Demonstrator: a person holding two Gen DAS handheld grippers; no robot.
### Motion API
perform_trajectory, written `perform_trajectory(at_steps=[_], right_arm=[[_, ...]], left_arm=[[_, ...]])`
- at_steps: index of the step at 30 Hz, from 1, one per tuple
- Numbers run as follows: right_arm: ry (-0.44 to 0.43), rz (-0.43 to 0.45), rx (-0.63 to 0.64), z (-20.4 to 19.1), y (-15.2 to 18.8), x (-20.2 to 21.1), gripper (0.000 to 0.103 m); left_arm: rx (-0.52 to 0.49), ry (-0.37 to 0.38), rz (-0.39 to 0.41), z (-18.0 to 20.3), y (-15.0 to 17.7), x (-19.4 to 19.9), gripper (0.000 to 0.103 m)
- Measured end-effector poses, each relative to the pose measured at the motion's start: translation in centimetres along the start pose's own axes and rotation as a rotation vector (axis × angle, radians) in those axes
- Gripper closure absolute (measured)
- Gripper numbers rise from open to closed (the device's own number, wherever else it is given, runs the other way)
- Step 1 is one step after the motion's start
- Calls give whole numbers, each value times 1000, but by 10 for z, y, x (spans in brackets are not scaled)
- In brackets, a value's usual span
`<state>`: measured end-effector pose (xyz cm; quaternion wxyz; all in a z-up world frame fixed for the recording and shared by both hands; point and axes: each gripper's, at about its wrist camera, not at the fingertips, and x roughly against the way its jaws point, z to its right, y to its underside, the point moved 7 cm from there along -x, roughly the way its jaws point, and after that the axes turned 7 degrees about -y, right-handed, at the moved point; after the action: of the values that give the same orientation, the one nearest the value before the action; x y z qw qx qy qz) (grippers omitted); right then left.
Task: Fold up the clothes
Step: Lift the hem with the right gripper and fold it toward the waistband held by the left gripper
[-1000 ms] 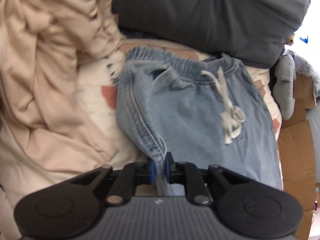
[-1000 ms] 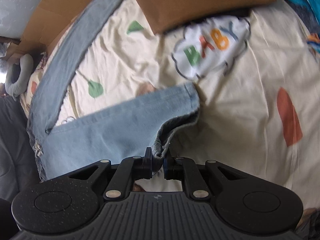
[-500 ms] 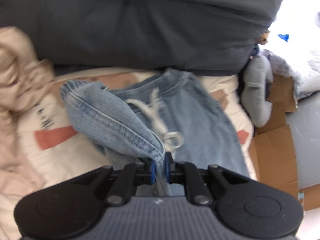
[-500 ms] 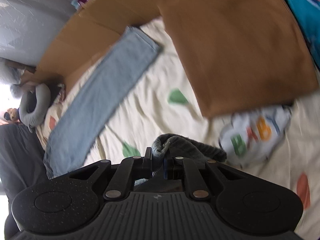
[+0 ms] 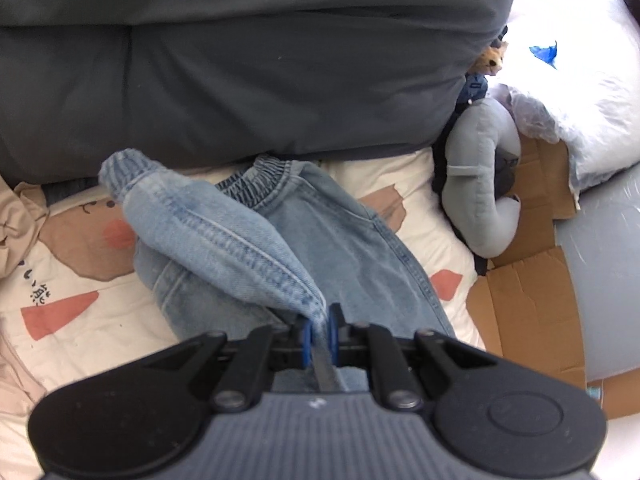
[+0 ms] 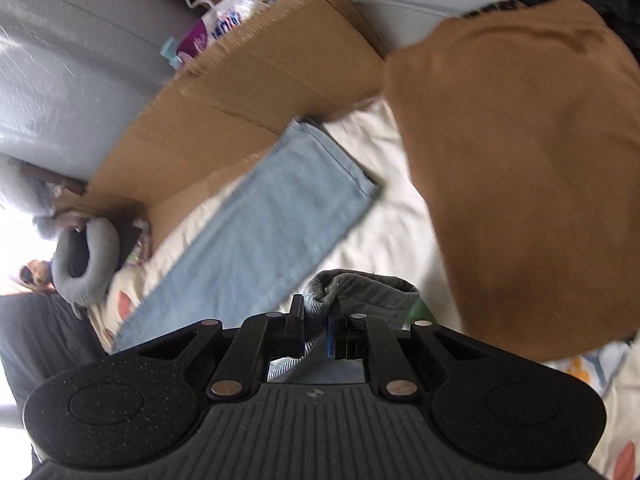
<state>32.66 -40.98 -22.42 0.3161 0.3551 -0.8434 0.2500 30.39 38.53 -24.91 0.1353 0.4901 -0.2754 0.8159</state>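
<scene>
Light blue denim pants (image 5: 352,240) with an elastic waistband lie on a cream printed bedsheet (image 5: 72,320). My left gripper (image 5: 318,334) is shut on the pants' side seam near the waist, and that side is lifted and folded over the rest. In the right wrist view my right gripper (image 6: 316,330) is shut on the hem of one leg (image 6: 352,286), raised off the bed. The other leg (image 6: 264,224) lies flat and straight on the sheet beyond it.
A dark grey duvet (image 5: 260,64) fills the far side. A beige garment (image 5: 16,216) is at the left, a grey neck pillow (image 5: 480,184) and flattened cardboard (image 5: 524,308) at the right. A brown folded garment (image 6: 520,160) lies right of the flat leg.
Both grippers have lifted their denim edges and carried them across over the other half of the pants. The drawstring is now covered by the folded side.
</scene>
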Motion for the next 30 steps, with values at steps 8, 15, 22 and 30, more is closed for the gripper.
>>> perform_trajectory(at_steps=[8, 15, 22, 30], right_arm=[[-7, 23, 50, -26, -45, -27, 95], [38, 57, 61, -27, -73, -61, 95], [123, 67, 65, -28, -99, -108, 95], [221, 86, 48, -25, -128, -163, 95]], left_arm=[[-1, 17, -11, 22, -18, -17, 95], [-6, 75, -29, 50, -35, -53, 95], [-30, 115, -44, 70, -45, -113, 95], [-48, 145, -46, 75, -52, -167, 95]])
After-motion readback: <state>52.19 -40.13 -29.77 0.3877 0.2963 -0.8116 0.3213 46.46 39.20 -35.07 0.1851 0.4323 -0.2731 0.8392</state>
